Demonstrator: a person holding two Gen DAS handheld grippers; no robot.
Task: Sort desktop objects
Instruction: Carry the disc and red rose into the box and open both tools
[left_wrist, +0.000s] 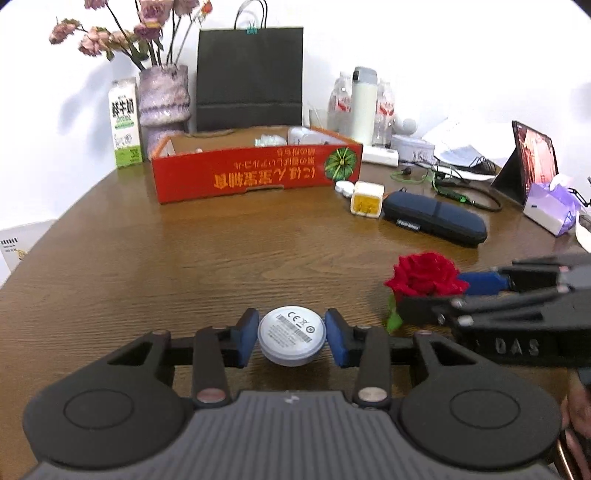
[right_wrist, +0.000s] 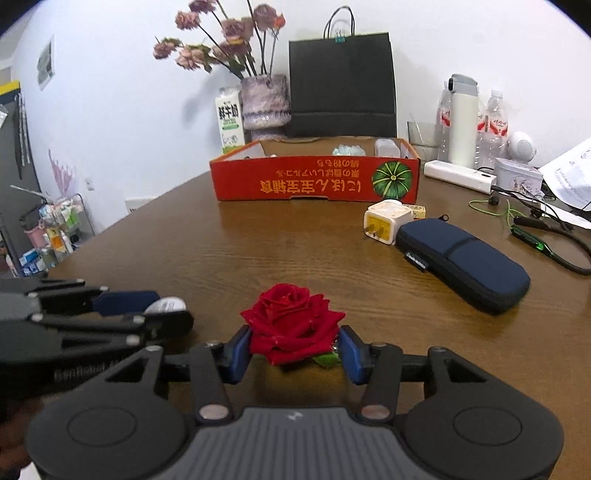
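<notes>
Above the surface (left_wrist: 184, 258), left gripper (left_wrist: 291, 338) jaws clamped a puck (left_wrist: 291, 338), right gripper (right_wrist: 294, 349) jaws a rose (right_wrist: 291, 321); carrying both to the box (right_wrist: 314, 179) seemed next.

Each handheld gripper, the left gripper (left_wrist: 291, 338) and the right gripper (right_wrist: 293, 349), pairs blue rubbery finger pads (left_wrist: 246, 338) with matte black linkage arms pinned by silvery round rivets. Behind sit a ribbed grey body bearing a small white logo and two black round housings with embossed circles. Raised lettering marks the side casing.
</notes>
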